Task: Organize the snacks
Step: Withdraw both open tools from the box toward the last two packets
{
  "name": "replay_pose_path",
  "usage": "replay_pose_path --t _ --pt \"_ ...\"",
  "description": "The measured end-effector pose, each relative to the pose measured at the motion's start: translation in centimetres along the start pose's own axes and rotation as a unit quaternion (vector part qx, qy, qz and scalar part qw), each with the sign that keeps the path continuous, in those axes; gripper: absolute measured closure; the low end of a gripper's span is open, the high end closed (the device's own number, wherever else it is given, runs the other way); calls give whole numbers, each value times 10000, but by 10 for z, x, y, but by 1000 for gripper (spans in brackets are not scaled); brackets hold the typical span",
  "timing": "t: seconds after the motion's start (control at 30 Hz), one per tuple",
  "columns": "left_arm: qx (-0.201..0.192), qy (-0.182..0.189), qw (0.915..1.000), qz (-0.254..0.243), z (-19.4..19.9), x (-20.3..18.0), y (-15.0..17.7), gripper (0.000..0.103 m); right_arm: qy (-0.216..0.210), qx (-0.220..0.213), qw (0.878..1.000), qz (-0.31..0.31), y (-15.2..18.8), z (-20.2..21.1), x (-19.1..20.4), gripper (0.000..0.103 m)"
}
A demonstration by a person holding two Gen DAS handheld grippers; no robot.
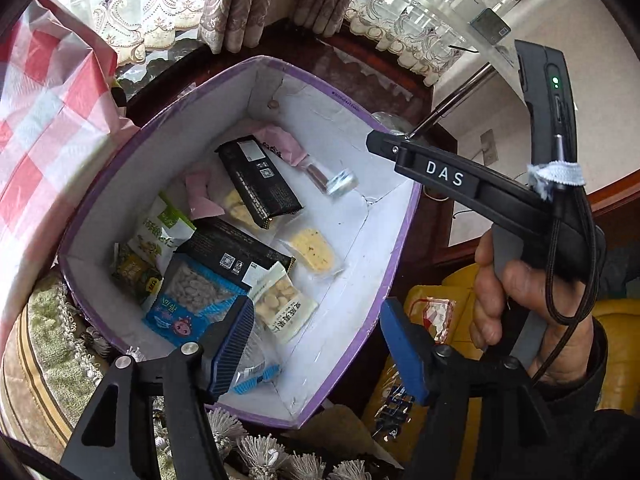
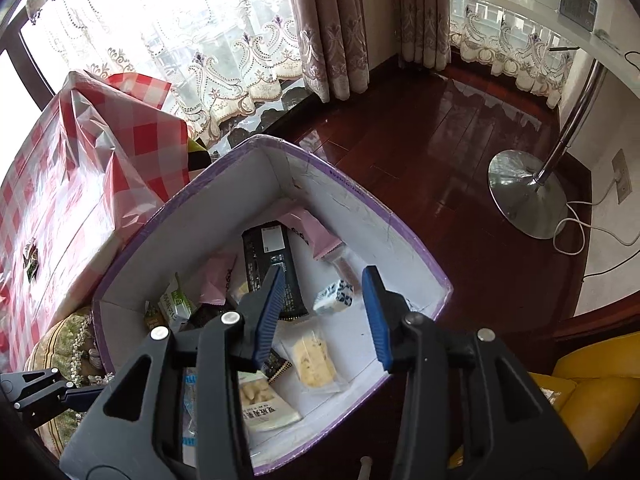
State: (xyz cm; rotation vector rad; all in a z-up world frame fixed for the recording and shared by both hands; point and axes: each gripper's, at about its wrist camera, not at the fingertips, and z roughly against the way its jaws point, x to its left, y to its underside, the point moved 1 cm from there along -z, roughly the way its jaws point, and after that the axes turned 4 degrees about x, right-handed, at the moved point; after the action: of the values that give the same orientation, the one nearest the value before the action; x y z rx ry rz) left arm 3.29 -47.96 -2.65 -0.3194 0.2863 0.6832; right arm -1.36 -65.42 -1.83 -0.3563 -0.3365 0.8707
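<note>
Both grippers are hovering spread and empty over the purple-rimmed box point(image 2: 404, 248), the left gripper point(image 1: 316, 344) at its near edge and the right gripper point(image 2: 324, 316) above the middle. The snack packets inside are likely light, crinkly and slippery, best pinched at a sealed edge. The long black bar point(image 2: 270, 264) is lying flat, running near to far.
</note>
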Motion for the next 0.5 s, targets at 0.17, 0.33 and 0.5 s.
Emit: replay_pose_path --t 0.17,0.33,0.5 --pt "-294 -116 9991 289 11 15 -2 37 19 -60 10000 -29 -3 5 0 50" --pt "-870 -273 9947 466 31 31 -3 37 29 -127 9999 -53 -7 10 4 44" --pt "-1402 -457 9881 429 52 44 -3 37 4 -201 9998 61 -11 15 19 40"
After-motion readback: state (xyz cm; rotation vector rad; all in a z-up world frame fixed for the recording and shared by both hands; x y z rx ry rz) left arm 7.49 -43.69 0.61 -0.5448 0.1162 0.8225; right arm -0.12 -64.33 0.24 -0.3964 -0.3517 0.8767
